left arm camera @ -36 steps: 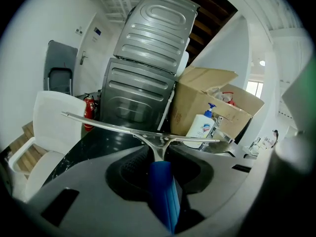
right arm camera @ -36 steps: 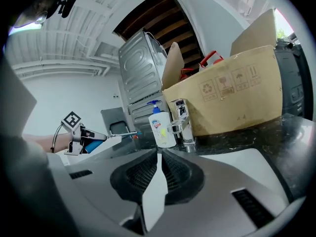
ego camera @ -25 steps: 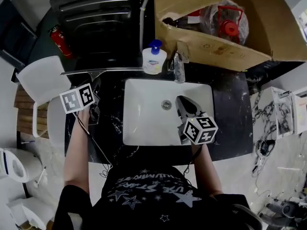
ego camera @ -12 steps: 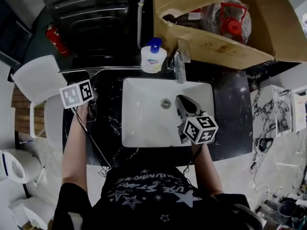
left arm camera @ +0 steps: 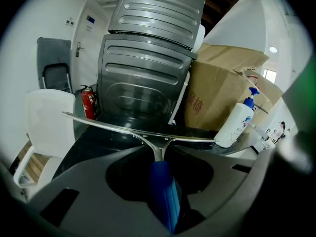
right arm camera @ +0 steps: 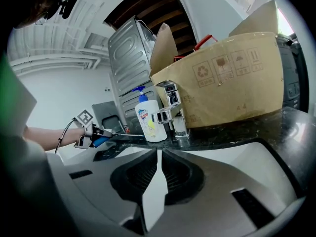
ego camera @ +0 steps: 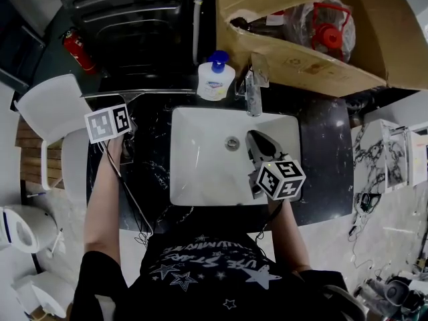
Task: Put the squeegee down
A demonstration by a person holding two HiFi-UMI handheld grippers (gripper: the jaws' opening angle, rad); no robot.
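Over counter (ego camera: 154, 172): L gripper (left arm camera: 160, 164) clamps squeegee (left arm camera: 143, 132); R gripper (right arm camera: 157, 154) closed, empty; carton (right arm camera: 232, 88) bears recycling mark (right arm camera: 203, 69).

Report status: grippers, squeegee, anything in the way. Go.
Left gripper shut on squeegee. Right gripper shut, empty, over sink. Blade end close to soap bottle; contact unclear.

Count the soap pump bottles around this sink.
1. The soap bottle stands on the dark counter behind the sink, just left of the faucet. The cardboard box holds bagged items that could hide more.
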